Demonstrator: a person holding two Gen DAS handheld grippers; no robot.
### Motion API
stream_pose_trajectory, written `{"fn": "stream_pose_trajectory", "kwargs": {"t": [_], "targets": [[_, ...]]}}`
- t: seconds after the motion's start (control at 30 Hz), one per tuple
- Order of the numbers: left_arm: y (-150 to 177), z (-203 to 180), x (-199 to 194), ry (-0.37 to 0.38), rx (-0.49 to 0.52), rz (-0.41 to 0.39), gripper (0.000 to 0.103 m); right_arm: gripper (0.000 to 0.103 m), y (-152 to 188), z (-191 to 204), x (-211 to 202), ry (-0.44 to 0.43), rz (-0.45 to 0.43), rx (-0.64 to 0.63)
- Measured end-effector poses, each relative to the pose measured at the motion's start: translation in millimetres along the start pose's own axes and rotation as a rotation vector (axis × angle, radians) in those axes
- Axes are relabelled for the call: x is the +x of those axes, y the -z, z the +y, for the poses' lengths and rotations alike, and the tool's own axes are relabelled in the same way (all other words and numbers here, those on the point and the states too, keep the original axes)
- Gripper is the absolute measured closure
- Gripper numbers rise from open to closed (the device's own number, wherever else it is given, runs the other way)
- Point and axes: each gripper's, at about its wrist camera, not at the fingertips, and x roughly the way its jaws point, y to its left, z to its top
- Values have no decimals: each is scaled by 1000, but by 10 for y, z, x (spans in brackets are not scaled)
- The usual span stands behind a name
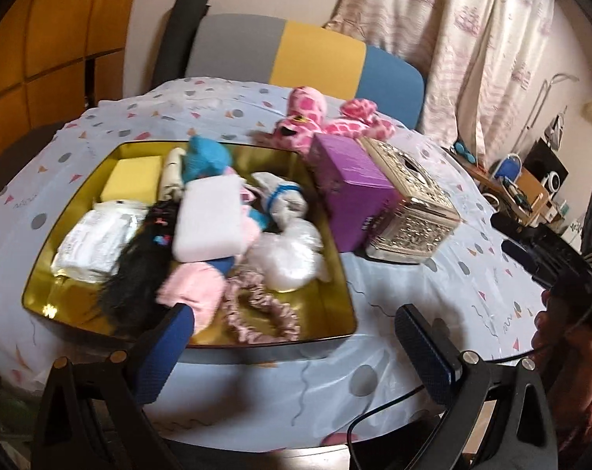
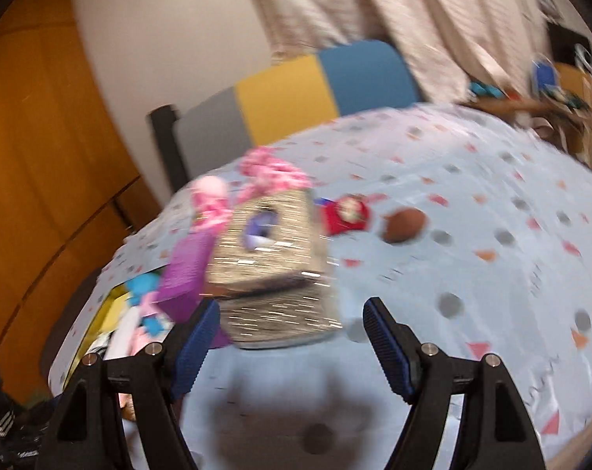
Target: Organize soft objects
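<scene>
A gold tray (image 1: 335,274) on the table holds several soft things: a yellow sponge (image 1: 133,178), a white sponge (image 1: 210,221), a blue plush (image 1: 208,156), a black furry piece (image 1: 137,270), a pink cloth (image 1: 192,288) and a pink scrunchie (image 1: 262,313). A pink spotted plush (image 1: 307,117) lies behind the tray; it shows blurred in the right wrist view (image 2: 264,168). My left gripper (image 1: 292,352) is open and empty at the tray's near edge. My right gripper (image 2: 290,344) is open and empty in front of the silver box (image 2: 272,274).
A purple box (image 1: 351,192) and an ornate silver tissue box (image 1: 409,203) stand right of the tray. A red item (image 2: 347,213) and a brown ball (image 2: 405,225) lie further right on the patterned tablecloth (image 2: 491,274). A colourful chair back (image 1: 304,55) is behind the table.
</scene>
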Motion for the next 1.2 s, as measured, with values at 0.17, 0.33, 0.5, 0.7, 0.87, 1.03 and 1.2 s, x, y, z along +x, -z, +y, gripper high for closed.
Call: {"fn": "stream_pose_trajectory", "kwargs": {"t": [0.17,0.33,0.5,0.7,0.87,1.03,1.2], "targets": [[-26,-251,76,9,51,16,0,26,-3,-419,94,123,62,77],[-13,-389,138,29,82,35,0,26,-9,-668,227,231,117,62],[-20,-582,186,47,124,44,0,26,-50,-806,306,251,127,41],[-46,-768,272,68,144,58,0,26,-111,-889,385,272,129,8],[-51,-919,334,89,158,70,0,26,-156,-995,447,275,131,15],[-82,-1085,388,101,188,77,0,26,-219,-1079,564,265,139,6],[-183,-1257,436,117,222,79,0,26,-457,-1177,891,257,145,-32]]}}
